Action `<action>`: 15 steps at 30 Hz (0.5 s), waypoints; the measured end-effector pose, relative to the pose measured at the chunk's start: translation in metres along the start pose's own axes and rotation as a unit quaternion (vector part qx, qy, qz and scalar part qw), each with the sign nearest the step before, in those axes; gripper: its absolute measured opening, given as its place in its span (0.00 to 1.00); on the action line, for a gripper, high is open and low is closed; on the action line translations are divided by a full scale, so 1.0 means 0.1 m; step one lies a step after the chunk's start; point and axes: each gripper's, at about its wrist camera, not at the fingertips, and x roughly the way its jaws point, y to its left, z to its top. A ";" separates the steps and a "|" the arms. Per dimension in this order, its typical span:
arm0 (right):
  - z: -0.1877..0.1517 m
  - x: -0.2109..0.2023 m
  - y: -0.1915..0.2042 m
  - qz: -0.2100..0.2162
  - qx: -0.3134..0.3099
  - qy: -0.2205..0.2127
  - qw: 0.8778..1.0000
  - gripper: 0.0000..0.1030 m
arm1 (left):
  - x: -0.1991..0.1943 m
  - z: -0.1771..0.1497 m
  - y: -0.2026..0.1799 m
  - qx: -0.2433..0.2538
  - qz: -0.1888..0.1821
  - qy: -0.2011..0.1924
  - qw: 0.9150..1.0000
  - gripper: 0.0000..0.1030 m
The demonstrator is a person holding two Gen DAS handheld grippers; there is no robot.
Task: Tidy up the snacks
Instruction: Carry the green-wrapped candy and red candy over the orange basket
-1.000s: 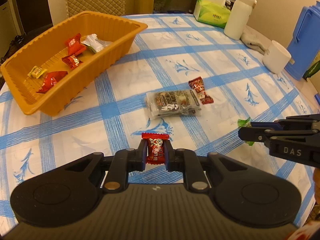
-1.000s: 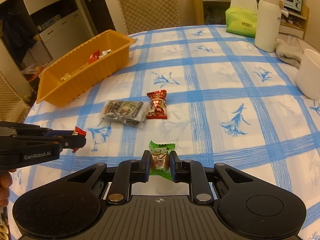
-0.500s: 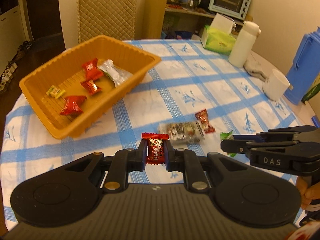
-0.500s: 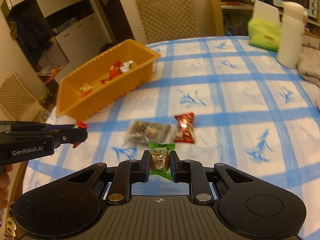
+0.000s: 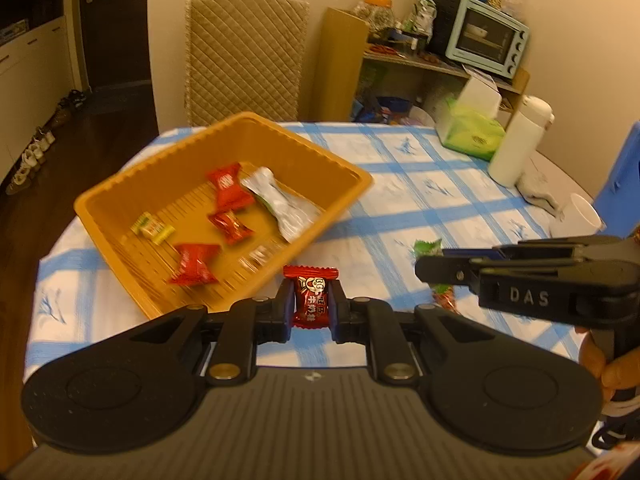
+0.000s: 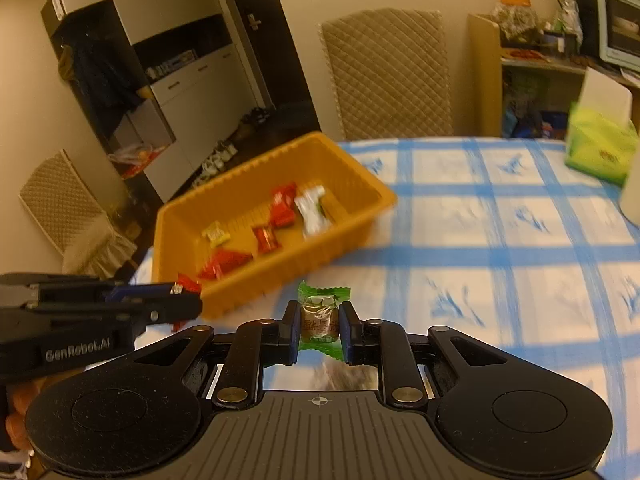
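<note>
The left gripper [image 5: 311, 307] has its jaws clenched on a red candy [image 5: 310, 297], pinched across the body so the crimped ends stick out above and below; it hangs just short of the tray's [image 5: 120, 196] near wall. The right gripper [image 6: 319, 322] grasps a green candy [image 6: 320, 316] the same way, also just short of the near wall and to the tray's right. Each hand carries one piece, which looks like a way to drop two in one trip. Seen from the left wrist, the right gripper shows side-on, right of the tray, the green wrapper peeping from its tip. Inside the tray lie about six pieces: three red, one yellow-green one [image 5: 152, 228], one silver pack [image 5: 282, 204] against the right wall, and one small blurred piece by the near wall that I cannot make out. They lie loose, unsorted, so the tray serves as the one collecting place. Beyond the tray, the counter [image 6: 500, 224] in blue-checked cloth carries one green tissue box [image 5: 470, 132], one white bottle [image 5: 518, 144] and one white cup [image 5: 576, 216], all well away to the tray's right.
</note>
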 end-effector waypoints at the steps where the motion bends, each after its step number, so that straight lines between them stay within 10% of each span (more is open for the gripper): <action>1: 0.05 0.04 0.02 0.004 0.001 -0.002 1.000 0.20 | 0.00 0.03 0.04 -0.001 0.004 -0.002 1.000 0.15; 15: 0.70 0.71 0.35 0.033 -0.013 -0.011 0.999 0.20 | 0.29 0.46 0.67 -0.047 0.044 -0.012 0.998 0.15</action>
